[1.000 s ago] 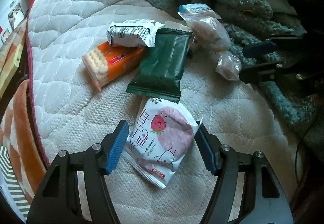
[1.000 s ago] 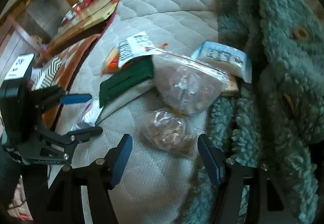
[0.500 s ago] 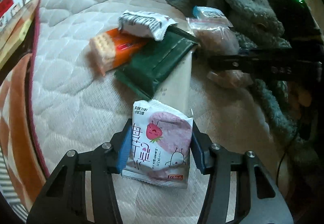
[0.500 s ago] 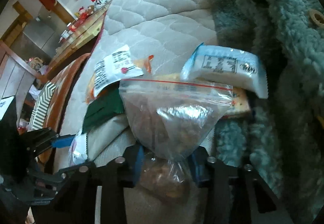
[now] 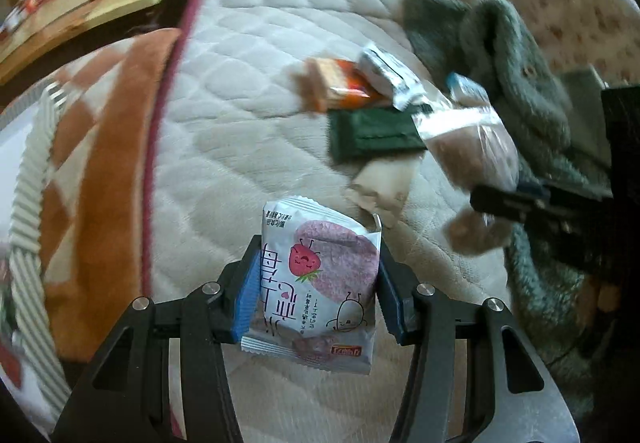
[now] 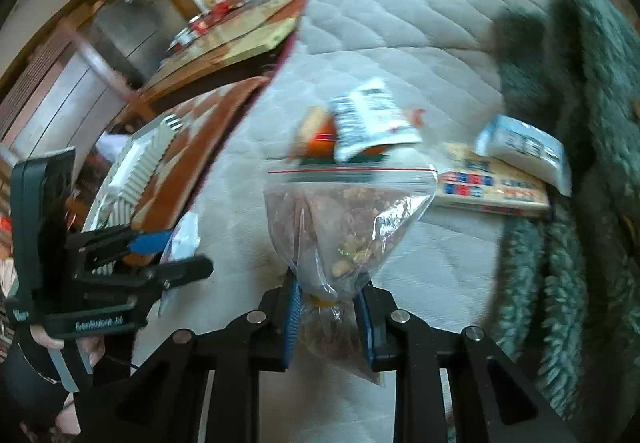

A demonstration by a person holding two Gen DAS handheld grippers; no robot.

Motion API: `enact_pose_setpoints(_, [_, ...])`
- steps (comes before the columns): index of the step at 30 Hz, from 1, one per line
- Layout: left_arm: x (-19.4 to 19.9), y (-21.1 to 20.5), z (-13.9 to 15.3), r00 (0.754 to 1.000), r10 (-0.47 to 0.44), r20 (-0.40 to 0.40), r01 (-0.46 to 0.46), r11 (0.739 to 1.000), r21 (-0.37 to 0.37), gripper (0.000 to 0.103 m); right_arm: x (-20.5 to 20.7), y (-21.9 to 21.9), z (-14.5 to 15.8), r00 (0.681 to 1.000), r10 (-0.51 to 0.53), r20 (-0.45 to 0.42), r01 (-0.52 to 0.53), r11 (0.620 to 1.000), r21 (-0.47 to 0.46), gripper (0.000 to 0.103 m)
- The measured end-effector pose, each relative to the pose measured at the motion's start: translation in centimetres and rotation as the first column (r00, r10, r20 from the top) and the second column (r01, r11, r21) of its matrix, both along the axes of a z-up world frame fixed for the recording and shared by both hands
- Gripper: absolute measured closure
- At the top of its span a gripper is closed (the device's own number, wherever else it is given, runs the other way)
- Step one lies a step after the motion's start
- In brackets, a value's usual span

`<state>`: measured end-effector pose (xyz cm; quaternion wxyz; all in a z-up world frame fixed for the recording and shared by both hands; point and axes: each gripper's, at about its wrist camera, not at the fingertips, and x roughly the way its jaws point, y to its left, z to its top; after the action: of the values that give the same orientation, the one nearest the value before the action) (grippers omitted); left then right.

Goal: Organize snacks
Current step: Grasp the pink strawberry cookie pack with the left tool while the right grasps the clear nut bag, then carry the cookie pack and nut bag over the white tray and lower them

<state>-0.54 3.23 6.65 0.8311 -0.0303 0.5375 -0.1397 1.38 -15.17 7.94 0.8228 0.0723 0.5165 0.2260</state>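
Note:
My left gripper (image 5: 316, 283) is shut on a white and pink strawberry snack packet (image 5: 318, 283) and holds it above the quilted bed (image 5: 260, 55). My right gripper (image 6: 328, 307) is shut on a clear zip bag of brown snacks (image 6: 344, 219), lifted off the bed. On the bed lie an orange cracker pack (image 5: 336, 83), a white printed packet (image 5: 384, 71), a dark green packet (image 5: 372, 131), a beige packet (image 5: 380, 187), a light blue packet (image 6: 524, 147) and a flat red-and-blue printed pack (image 6: 492, 187). The right gripper shows in the left wrist view (image 5: 520, 203), the left gripper in the right wrist view (image 6: 160, 255).
A teal fleece garment (image 5: 516, 55) lies along the bed's right side (image 6: 580, 123). An orange and white blanket (image 5: 80, 171) hangs at the bed's left edge. A wooden table (image 6: 224, 43) with small items stands beyond the bed.
Both grippers closed on their items and lifted: the left took the strawberry packet, the right took the clear zip bag. Both views have swung toward the left edge of the bed.

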Motion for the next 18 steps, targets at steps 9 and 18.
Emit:
enact_pose_setpoints(9, [-1.8, 4.6, 2.2, 0.989, 0.145, 0.026, -0.145, 0.989, -0.025, 0.052, -1.3, 4.6, 1.6, 0.994, 0.109, 0.022, -0.109, 0.994, 0.005, 0.08])
enact_pose_setpoints(18, [-3.4, 9.3, 5.7, 0.951, 0.287, 0.12, -0.29, 0.957, 0.015, 0.052, -1.8, 8.3, 4.3, 0.98, 0.184, 0.075, -0.185, 0.983, 0.002, 0.08])
